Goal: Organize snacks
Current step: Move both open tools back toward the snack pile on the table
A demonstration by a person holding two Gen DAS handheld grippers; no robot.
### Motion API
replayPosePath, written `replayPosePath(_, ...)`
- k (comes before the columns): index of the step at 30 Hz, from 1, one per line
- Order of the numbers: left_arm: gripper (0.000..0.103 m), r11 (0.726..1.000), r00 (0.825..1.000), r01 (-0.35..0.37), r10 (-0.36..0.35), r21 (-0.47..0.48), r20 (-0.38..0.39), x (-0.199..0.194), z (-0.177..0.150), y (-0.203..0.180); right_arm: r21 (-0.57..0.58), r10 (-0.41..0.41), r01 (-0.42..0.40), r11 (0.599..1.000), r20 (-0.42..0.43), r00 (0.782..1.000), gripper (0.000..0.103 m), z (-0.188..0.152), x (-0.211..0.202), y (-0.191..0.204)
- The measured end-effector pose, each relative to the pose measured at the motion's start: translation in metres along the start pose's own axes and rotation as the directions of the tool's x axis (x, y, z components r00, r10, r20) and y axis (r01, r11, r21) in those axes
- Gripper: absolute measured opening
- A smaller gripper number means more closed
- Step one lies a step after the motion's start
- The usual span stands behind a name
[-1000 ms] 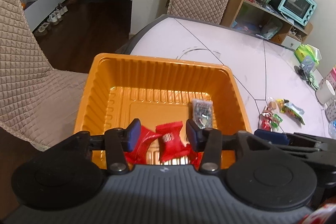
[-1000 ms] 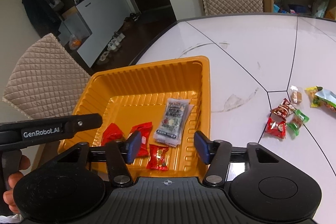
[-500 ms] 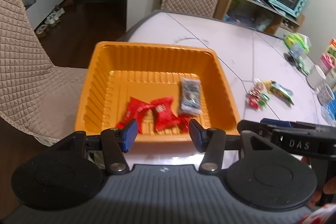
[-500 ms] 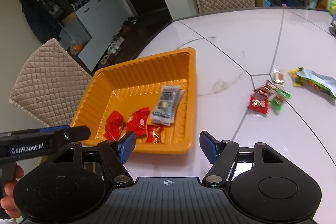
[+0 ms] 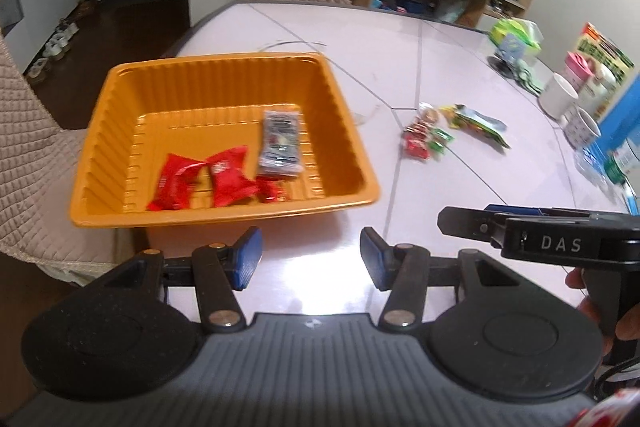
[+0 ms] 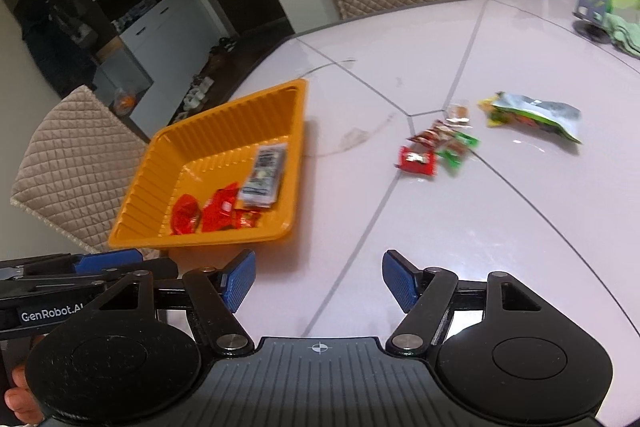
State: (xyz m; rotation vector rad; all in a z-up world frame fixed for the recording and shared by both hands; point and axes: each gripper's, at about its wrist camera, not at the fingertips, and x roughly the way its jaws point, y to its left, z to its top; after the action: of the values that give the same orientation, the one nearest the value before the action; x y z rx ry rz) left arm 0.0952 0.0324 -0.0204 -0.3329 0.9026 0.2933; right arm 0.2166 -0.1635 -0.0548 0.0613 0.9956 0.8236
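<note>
1. Step in hand — between placements: both the left gripper (image 5: 310, 259) and right gripper (image 6: 316, 281) are released and empty.
2. The ribbed orange plastic tray (image 6: 224, 235), ahead-left of the right gripper, holds red wrappers (image 6: 208, 213).
3. Next, by my judgement — reach ahead-right to the loose snack packets (image 6: 436, 151).
4. Against a second ago: both grippers stand farther back from the tray, right jaws wider.

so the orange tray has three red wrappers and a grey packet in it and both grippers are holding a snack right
Not quite. The orange tray does hold three red wrappers and a grey packet, but the left gripper and right gripper are empty, as both wrist views show.
</note>
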Motion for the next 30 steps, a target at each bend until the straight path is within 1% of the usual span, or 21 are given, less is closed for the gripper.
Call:
replayPosePath(8,0.050,0.996,0.999,0.051,-0.051,0.076,-0.009,0.015,0.003,-0.041,0.059,-0.062,0.060,0.996,0.022,0.998,0.070,-0.004,-0.020,-0.040)
replayPosePath(19,0.050,0.981,0.994,0.110,-0.111,0.162,-0.003,0.047,0.023,-0.093,0.156,-0.149,0.138,0.978,0.064,0.987,0.070,0.002,-0.041,-0.098)
replayPosePath(26,0.049,0.971,0.992,0.122,-0.126,0.205,0.007,0.077,0.043,-0.119,0.214,-0.196,0.176,0.961,0.079,0.977,0.070,0.010,-0.043,-0.133)
replayPosePath(30,0.046,0.969,0.994,0.109,-0.109,0.223,-0.009,0.100,0.053,-0.129,0.239,-0.214,0.189,0.952,0.083,0.973,0.070,0.015,-0.042,-0.149)
